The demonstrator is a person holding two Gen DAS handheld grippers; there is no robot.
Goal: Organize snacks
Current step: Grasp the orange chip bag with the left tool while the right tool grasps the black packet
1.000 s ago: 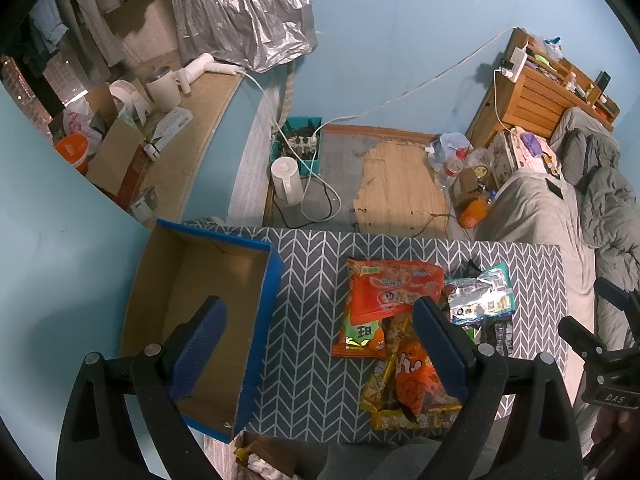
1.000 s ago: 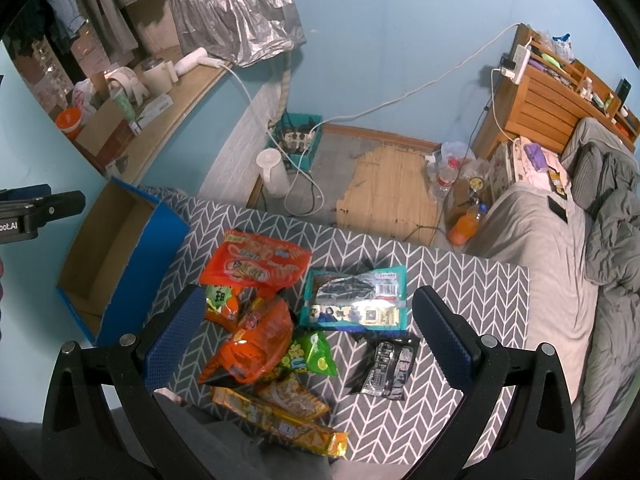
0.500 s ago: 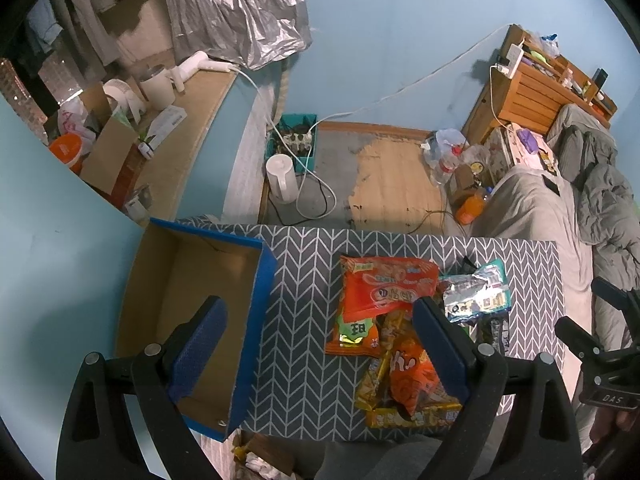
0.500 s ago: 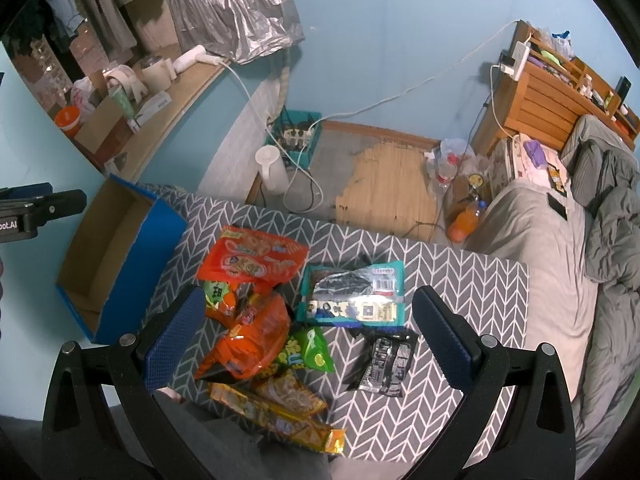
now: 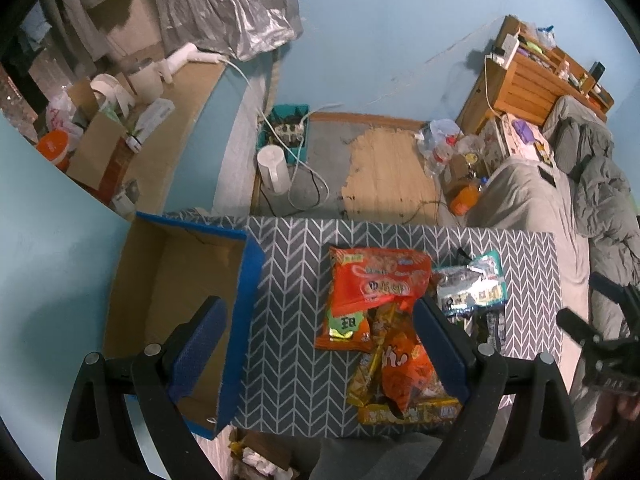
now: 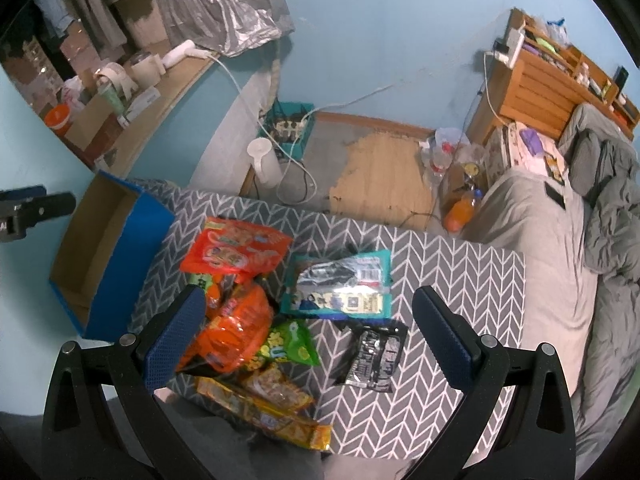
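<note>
On the chevron-patterned desk (image 6: 460, 264), snack packets (image 6: 240, 308) lie heaped; blue box (image 6: 108, 256) at nine o'clock, bed (image 6: 560, 216) at three; both jaws spread, holding nothing.

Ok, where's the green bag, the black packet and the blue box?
Green bag (image 6: 294, 346): right wrist view, middle of its front.
Black packet (image 6: 374, 358): right wrist view, centre of the wrapper.
Blue box (image 5: 244, 312): left wrist view, its blue side wall.

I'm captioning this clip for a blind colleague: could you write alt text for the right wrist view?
The open right claw hovers above a heap of snack packets on a grey herringbone tablecloth: a red-orange bag, a teal packet, a green bag and a black packet. A blue cardboard box stands to the left.
</note>
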